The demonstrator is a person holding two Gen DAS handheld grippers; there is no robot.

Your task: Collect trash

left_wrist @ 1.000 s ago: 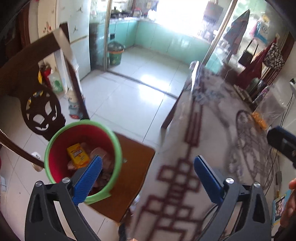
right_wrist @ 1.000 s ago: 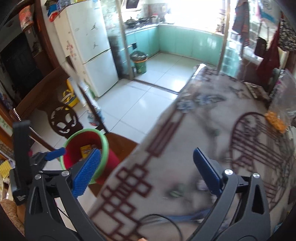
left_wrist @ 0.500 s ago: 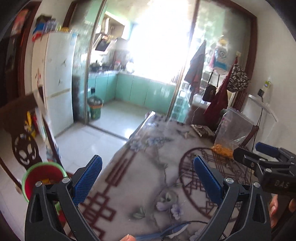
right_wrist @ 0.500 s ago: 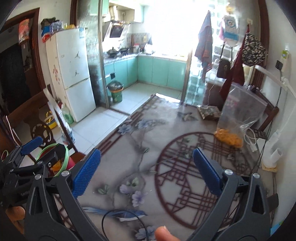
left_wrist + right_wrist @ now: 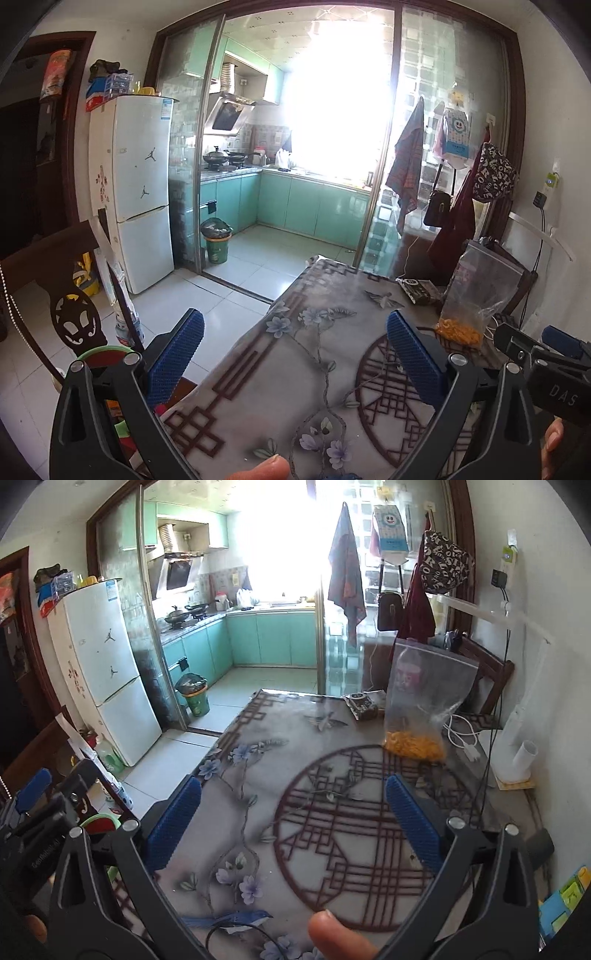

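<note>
Both claws wide and empty over table (image 5: 303, 738); red bin (image 5: 105, 356) mostly hidden, contents perhaps wrappers.

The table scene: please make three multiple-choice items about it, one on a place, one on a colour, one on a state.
1. Where does the clear bag stand?
A. far right part of the table
B. on the floor
C. on the fridge

2. What colour is the food in the bag?
A. green
B. orange
C. white

3. How is the right gripper?
A. shut on the bag
B. shut on nothing
C. open

Answers: 1 A, it stands upright near the dark packet; 2 B, orange pieces fill its bottom; 3 C, its blue pads are wide apart and hold nothing.
</note>
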